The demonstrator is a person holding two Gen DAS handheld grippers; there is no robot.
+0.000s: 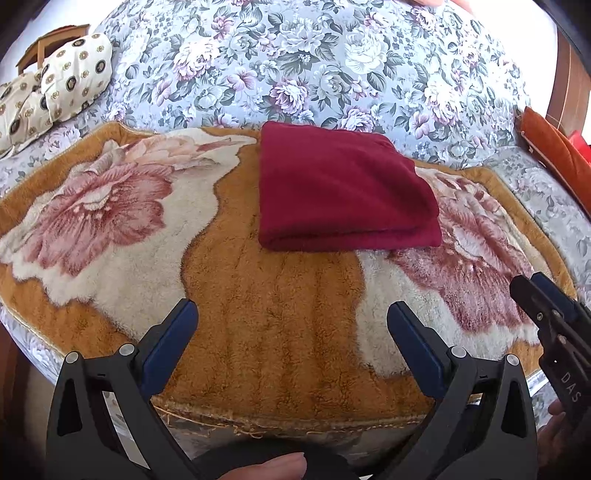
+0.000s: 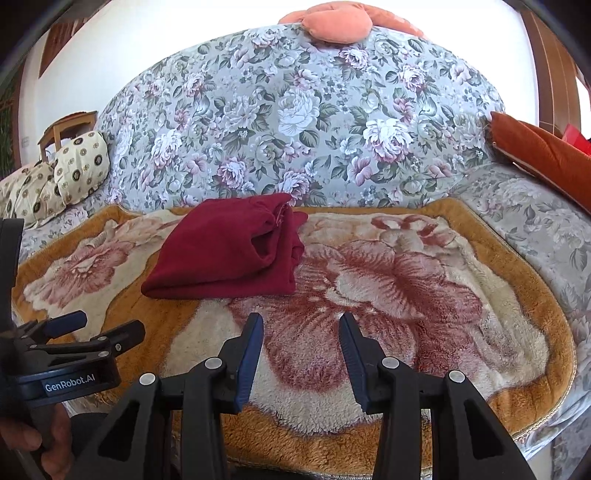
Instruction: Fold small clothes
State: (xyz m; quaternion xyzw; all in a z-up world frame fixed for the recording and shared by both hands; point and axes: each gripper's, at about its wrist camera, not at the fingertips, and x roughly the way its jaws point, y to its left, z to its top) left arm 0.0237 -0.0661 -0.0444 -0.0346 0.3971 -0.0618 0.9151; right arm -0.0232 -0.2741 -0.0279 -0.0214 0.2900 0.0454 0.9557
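Observation:
A dark red garment (image 1: pixel 343 192) lies folded into a thick rectangle on the plush orange blanket (image 1: pixel 273 332). In the right wrist view the same garment (image 2: pixel 229 251) shows its stacked layers along the right side. My left gripper (image 1: pixel 291 314) hovers over the blanket in front of the garment, jaws wide open and empty. My right gripper (image 2: pixel 301 332) is over the blanket's red flower, to the right of the garment and nearer than it, open with nothing between its fingers. Each gripper shows at the edge of the other's view.
The blanket lies on a bed with a floral cover (image 2: pixel 295 122). Patterned cream pillows (image 1: pixel 59 85) lie at the far left, an orange cushion (image 2: pixel 543 151) at the right, a peach cushion (image 2: pixel 332 22) at the back. The blanket's front edge (image 1: pixel 258 424) hangs just below my grippers.

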